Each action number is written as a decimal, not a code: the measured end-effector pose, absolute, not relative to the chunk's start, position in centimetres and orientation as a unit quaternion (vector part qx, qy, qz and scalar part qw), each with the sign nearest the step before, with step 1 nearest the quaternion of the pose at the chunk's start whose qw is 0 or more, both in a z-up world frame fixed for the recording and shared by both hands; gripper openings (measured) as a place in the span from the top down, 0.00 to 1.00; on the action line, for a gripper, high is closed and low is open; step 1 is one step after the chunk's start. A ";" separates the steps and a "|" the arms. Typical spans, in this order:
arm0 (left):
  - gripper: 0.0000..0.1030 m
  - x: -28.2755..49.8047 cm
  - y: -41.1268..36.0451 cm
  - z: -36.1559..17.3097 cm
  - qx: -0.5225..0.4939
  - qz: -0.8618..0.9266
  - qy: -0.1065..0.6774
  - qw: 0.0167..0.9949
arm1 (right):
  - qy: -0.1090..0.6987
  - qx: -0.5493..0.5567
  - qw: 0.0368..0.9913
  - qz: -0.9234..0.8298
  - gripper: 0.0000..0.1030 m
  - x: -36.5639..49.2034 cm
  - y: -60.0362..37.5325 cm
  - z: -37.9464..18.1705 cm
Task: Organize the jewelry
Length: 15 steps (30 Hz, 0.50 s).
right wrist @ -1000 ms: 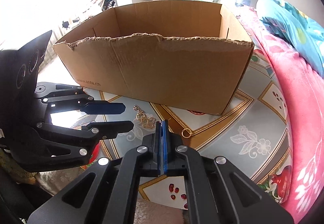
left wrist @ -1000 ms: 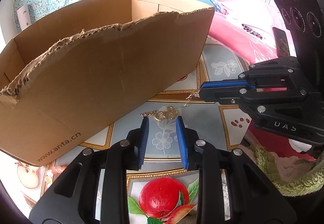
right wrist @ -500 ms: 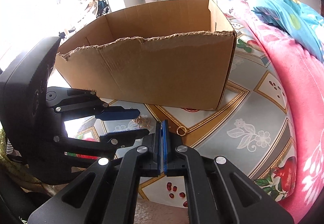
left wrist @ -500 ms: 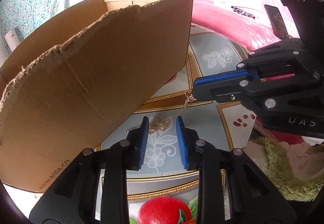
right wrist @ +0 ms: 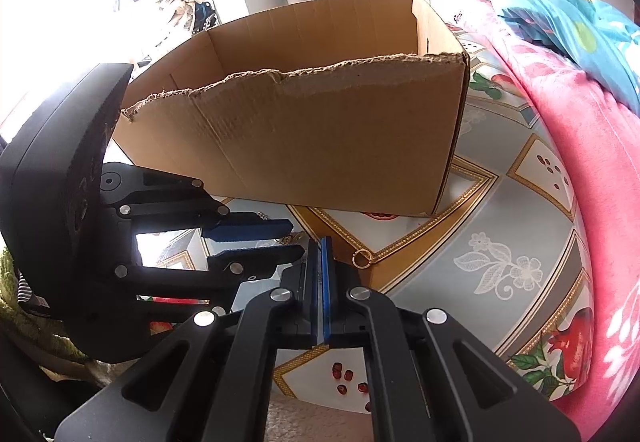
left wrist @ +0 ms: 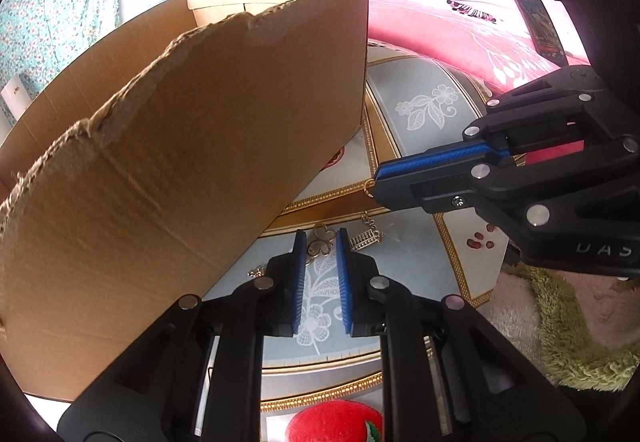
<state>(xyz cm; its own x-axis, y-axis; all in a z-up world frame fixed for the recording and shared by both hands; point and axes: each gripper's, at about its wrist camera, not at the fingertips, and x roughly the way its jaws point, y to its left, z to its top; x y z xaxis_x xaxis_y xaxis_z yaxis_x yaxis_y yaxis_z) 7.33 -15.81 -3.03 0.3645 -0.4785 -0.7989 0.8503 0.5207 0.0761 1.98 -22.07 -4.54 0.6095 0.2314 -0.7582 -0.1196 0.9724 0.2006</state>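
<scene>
The left gripper (left wrist: 321, 238) tilts down, fingers closing around a gold charm (left wrist: 320, 245) without pressing it; the right gripper (right wrist: 322, 242) is shut empty.

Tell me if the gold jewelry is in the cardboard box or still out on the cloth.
Out. The gold chain piece and gold ring lie on the patterned cloth before the cardboard box; box floor unseen.

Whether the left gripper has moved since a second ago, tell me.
Yes. The left gripper has come forward to the gold pendant beside the cardboard box, jaws closing around it.
</scene>
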 end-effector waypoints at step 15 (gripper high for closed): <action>1.00 7.0 -15.9 -2.4 0.244 -0.414 0.364 0.797 | 0.433 0.067 0.894 0.095 0.98 1.8 -22.2 -4.7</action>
<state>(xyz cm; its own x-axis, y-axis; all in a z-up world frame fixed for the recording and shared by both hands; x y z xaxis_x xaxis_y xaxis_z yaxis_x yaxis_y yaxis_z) 6.98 -15.87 -2.41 0.3910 -0.4832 -0.7834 0.8387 0.5376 0.0870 1.82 -22.22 -4.70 0.6073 0.2274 -0.7612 -0.1115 0.9731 0.2017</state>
